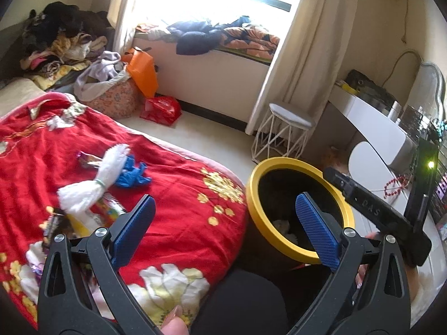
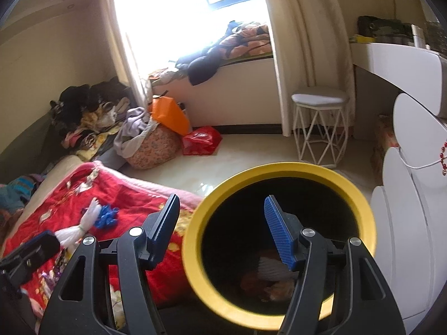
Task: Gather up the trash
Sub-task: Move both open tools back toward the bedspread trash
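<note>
A black bin with a yellow rim [image 1: 279, 240] [image 2: 279, 169] stands on the floor beside the bed; some trash [image 2: 271, 276] lies inside it. On the red floral blanket [image 1: 173, 189] [image 2: 61, 203] lie a white yarn tassel [image 1: 95, 184] [image 2: 83, 223], a blue glove [image 1: 131, 176] [image 2: 106, 216] and several wrappers [image 1: 89, 160]. My left gripper [image 1: 226, 223] is open and empty, hovering between the bed edge and the bin. My right gripper [image 2: 222, 229] is open and empty, over the bin's left rim.
A white wire stool [image 1: 282, 131] [image 2: 318, 125] and a white vanity desk [image 1: 371, 120] [image 2: 405, 55] stand at the right. Red [image 1: 162, 110] and orange [image 1: 142, 72] bags, a laundry basket and piled clothes [image 1: 61, 42] sit by the window wall.
</note>
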`<state>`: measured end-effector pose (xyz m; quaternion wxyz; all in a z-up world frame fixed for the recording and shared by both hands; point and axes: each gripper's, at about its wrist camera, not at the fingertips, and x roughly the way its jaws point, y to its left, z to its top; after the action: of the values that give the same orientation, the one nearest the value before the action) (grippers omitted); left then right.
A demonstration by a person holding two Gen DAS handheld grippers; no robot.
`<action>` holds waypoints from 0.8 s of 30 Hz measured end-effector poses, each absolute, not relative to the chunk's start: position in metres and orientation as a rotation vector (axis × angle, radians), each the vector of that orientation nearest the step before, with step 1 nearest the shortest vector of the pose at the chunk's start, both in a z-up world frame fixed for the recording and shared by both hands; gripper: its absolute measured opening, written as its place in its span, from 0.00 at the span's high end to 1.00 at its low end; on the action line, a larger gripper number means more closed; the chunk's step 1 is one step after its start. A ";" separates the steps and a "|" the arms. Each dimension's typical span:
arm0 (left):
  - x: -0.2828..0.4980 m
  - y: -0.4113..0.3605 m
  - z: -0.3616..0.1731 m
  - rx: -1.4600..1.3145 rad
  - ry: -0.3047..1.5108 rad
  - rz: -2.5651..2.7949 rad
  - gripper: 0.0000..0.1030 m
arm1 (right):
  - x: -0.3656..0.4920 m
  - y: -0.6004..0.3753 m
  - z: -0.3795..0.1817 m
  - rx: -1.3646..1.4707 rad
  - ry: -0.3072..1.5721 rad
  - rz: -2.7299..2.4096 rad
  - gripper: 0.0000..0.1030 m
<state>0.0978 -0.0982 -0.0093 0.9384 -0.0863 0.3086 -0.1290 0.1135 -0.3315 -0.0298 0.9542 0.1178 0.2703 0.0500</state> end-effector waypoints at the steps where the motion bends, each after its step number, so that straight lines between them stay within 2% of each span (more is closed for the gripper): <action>1: 0.097 -0.096 -0.008 -0.178 0.627 -0.258 0.10 | 0.113 -0.328 -0.030 0.235 0.550 0.110 0.41; 24: 0.088 -0.023 0.003 -0.232 0.564 -0.117 0.10 | 0.088 -0.237 -0.013 0.094 0.537 0.366 0.39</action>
<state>0.0882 -0.0230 0.0025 0.9522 -0.1142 0.2774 -0.0575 0.0881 -0.2370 -0.0134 0.9465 0.0464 0.2638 0.1797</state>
